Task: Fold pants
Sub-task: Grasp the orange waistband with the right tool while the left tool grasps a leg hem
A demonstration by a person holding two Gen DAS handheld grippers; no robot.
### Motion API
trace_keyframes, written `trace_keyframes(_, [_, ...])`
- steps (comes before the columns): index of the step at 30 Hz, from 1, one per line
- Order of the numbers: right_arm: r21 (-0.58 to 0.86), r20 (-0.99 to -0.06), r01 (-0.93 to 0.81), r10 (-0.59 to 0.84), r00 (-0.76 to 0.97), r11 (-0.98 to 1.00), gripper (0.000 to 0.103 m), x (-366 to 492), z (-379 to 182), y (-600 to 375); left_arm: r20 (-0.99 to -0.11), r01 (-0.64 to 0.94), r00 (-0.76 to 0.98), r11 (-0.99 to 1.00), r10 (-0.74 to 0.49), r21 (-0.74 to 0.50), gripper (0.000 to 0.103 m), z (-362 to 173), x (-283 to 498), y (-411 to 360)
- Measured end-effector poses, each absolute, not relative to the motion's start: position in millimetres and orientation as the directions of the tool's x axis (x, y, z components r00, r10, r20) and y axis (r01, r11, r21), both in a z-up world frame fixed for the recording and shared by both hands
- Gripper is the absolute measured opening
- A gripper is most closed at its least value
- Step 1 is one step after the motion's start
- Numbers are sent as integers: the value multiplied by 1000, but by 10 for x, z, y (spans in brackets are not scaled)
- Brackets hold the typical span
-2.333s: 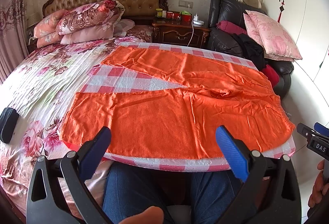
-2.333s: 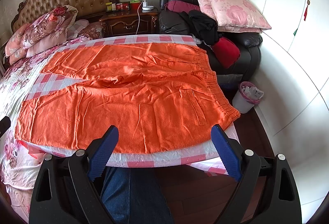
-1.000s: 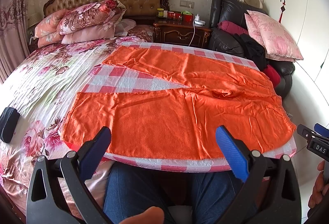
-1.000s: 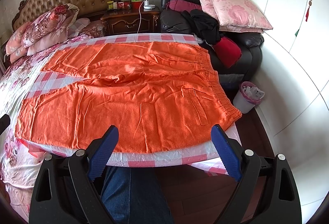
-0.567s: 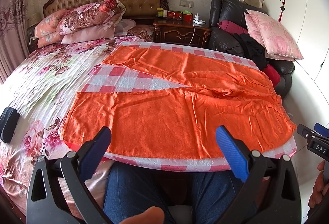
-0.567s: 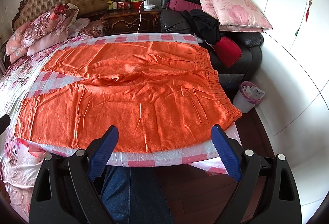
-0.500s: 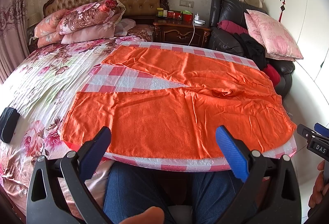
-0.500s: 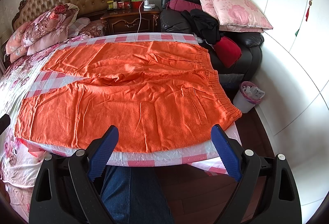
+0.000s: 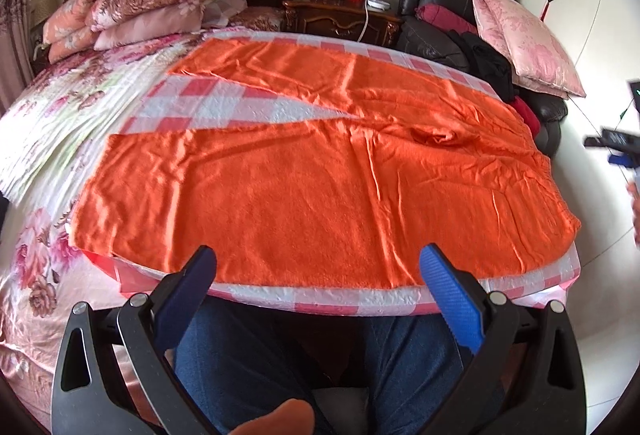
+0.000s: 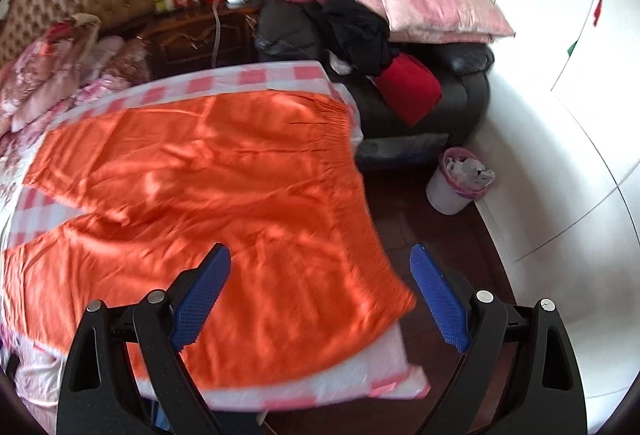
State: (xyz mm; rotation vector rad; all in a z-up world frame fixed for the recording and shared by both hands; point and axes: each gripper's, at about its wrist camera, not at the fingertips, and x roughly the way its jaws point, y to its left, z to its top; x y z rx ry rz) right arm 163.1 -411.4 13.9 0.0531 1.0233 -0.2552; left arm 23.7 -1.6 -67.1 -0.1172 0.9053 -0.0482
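The orange pants (image 9: 320, 175) lie spread flat on the checked cloth (image 9: 224, 103) ahead of my fingers, my left gripper (image 9: 318, 275) spread wide at their near hem and my right gripper (image 10: 320, 275) equally wide above the waistband corner, neither holding anything

The right wrist view is motion-blurred, so the pants (image 10: 208, 219) lose their wrinkle detail and the jars (image 10: 180, 0) on the nightstand (image 10: 200, 35) cannot be told apart. In the left wrist view the right gripper (image 9: 620, 151) is cut off by the picture's edge, its jaws unseen
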Motion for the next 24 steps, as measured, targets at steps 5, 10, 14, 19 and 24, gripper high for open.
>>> trace_keyframes(5, [-175,-893,185,-235,383,967,88,2791,-201,-4412,-814,-6,568,989,-117,-147,101,-940,408,48])
trace_keyframes(10, [-219,-922,135,-250,296,966,88,3875,-618,-4475,-844,-83,532,987,-72,-137,101,-1089,492,327])
trace_keyframes(14, [-231,-942,107,-250,226,967,88,4488,-935,-4485,-880,-184,475,976,-17,-118,101,-1204,500,670])
trace_keyframes(19, [-151,-965,95,-168,200,984,85,4895,-1101,-4484,-904,-278,427,956,34,-96,101,-1261,588,1016])
trace_keyframes(24, [-87,-984,14,-88,156,996,40,5046,-1289,-4366,-899,-285,435,955,53,-82,101,-1175,885,1106])
